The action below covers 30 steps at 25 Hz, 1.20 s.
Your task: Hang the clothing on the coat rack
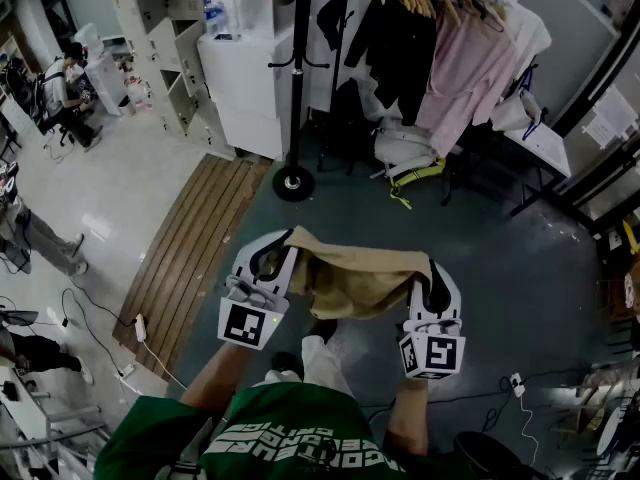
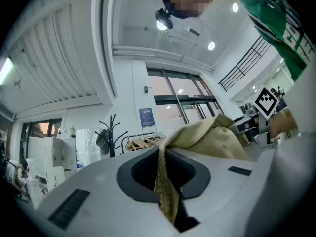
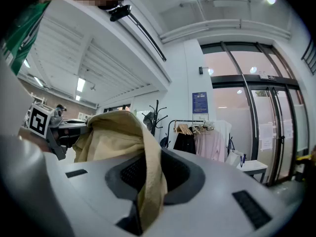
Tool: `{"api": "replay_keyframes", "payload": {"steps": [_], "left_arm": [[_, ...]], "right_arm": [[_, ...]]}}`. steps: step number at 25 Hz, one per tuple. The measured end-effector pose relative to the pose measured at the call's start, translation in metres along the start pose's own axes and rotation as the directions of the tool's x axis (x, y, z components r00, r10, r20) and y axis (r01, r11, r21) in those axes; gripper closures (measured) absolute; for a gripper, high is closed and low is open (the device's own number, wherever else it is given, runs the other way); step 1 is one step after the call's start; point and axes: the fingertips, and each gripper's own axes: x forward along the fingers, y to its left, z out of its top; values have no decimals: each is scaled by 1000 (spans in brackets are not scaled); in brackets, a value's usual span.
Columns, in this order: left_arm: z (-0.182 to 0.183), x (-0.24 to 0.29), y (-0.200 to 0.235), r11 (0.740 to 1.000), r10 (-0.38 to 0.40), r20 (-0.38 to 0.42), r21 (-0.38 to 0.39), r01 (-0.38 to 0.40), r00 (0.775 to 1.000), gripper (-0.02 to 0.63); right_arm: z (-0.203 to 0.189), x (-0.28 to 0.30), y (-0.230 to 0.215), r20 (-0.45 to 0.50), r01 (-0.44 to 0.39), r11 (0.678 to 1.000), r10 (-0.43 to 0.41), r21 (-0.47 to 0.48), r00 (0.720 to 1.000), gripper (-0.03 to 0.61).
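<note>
Dark grey floor (image 1: 520, 268) spreads below you, with the tall black pole coat rack (image 1: 295, 88) standing ahead, while the crumpled tan cloth garment (image 1: 360, 278) sags between your hands, one edge pinched by your left gripper (image 1: 272, 264), the other by your right gripper (image 1: 432, 286).

No legible text, white print on green shirt (image 1: 285, 423) unreadable, blue wall sign (image 3: 199, 102) too small
</note>
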Motion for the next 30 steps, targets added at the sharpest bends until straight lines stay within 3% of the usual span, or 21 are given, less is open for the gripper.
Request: {"api": "replay_keyframes", "payload": {"steps": [6,12,16,30], "left_arm": [[7,-29,8,999,42,-2,1,-42,999,591],[14,-43,14,997,45,3,57,-45,999,591],[16,-46,19,998,51,7,34,-51,999,591],[18,23,47,997,17,36,72,-19,999,591]], "right_arm": [[4,-14,26,4,-27,1000,27,3,1000,511],[5,-17,40,5,-52,999,52,10,999,511],[9,-15,45,16,-63,998,63,29,998,511],[25,47,13,33,-52,999,51,16,998,512]]}}
